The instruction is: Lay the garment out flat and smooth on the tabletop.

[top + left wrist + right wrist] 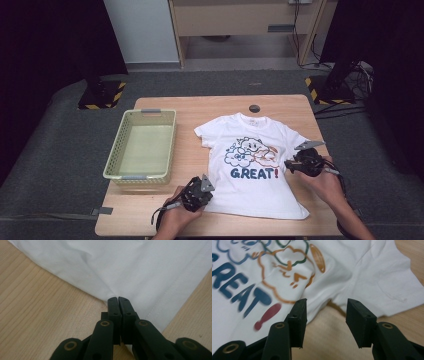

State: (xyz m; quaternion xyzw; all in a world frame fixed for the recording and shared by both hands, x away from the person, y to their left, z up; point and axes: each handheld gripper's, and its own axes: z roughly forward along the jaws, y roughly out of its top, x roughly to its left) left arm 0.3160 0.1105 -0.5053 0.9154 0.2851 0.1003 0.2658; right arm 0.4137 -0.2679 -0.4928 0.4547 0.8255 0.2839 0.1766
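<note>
A white T-shirt [250, 192] printed with cartoon clouds and "GREAT!" lies flat on the wooden table [165, 220], collar away from me. My left gripper [210, 196] sits at the shirt's near left hem corner. In the left gripper view its jaws [118, 298] are shut, and creases in the cloth [125, 265] run to their tips. My right gripper [287, 165] is at the shirt's right side, just below the sleeve. In the right gripper view it stands open [325, 306] over bare wood beside the armpit fold of the shirt [367, 272], with no cloth between the pads.
A pale green mesh basket [120, 145] stands on the left half of the table. A small black round disc [254, 108] sits in the tabletop at the far edge, beyond the collar. Grey floor surrounds the table.
</note>
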